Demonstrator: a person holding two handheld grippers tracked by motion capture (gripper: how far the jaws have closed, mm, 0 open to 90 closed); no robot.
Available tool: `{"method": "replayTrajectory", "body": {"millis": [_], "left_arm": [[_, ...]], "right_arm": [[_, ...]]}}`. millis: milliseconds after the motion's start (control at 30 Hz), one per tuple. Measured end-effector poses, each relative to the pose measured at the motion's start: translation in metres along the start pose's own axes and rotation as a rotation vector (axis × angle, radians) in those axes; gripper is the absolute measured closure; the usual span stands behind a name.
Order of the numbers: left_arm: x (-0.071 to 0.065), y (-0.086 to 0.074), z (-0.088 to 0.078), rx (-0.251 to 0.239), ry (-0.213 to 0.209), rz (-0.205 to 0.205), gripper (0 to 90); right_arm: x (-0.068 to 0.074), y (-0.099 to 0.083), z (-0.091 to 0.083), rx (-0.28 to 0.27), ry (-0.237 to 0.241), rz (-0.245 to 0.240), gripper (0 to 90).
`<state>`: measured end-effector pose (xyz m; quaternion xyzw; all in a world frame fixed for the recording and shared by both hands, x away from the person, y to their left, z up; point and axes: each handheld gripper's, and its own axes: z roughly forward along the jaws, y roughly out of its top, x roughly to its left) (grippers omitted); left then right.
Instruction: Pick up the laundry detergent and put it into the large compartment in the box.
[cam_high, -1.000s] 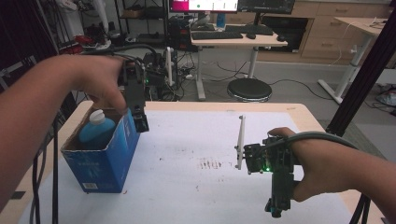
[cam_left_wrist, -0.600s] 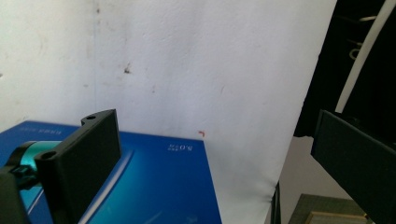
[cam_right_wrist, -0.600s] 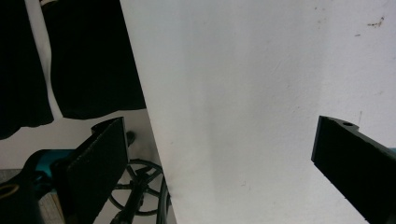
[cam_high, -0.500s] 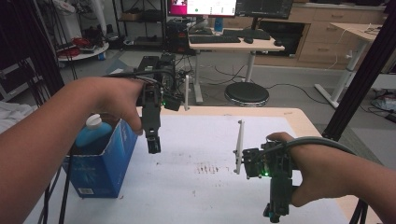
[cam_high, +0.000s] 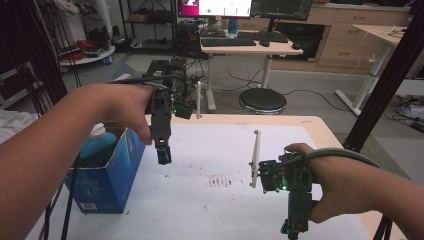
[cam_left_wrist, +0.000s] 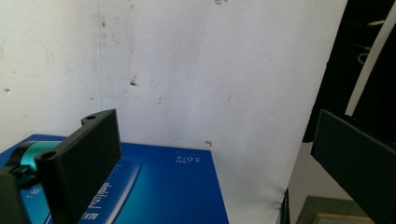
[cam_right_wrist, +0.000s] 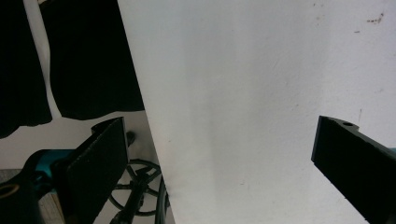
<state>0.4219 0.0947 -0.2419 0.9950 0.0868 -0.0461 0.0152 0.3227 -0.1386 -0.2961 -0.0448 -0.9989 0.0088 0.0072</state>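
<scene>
1. Above the white table top (cam_high: 210, 150), your left gripper (cam_high: 163, 156) hangs with its jaws pointing straight down, your left hand (cam_high: 125, 107) wrapped round its body and your forearm crossing in from the left.
2. Its jaws stand wide apart and empty; the left gripper view looks down on the blue box (cam_left_wrist: 163, 186) just beneath and beside them.
3. Your right gripper (cam_high: 294, 230) sits low at the near right edge, jaws aimed towards you, spread wide and empty.
4. Blue box (cam_high: 107, 175) stands at the table's left, a blue bottle (cam_high: 95, 140) upright inside it.
5. Since a second ago, your left gripper has risen off the box and shifted right; your right hand has barely moved.
</scene>
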Motion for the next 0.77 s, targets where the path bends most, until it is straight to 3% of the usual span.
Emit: {"method": "replayTrajectory", "body": {"millis": [767], "left_arm": [[0.0019,-0.0052,-0.0012,0.000,0.013,-0.006,1.6]], "right_arm": [[0.0016,0.0063,-0.0007,0.003,0.005,0.000,3.0]]}}
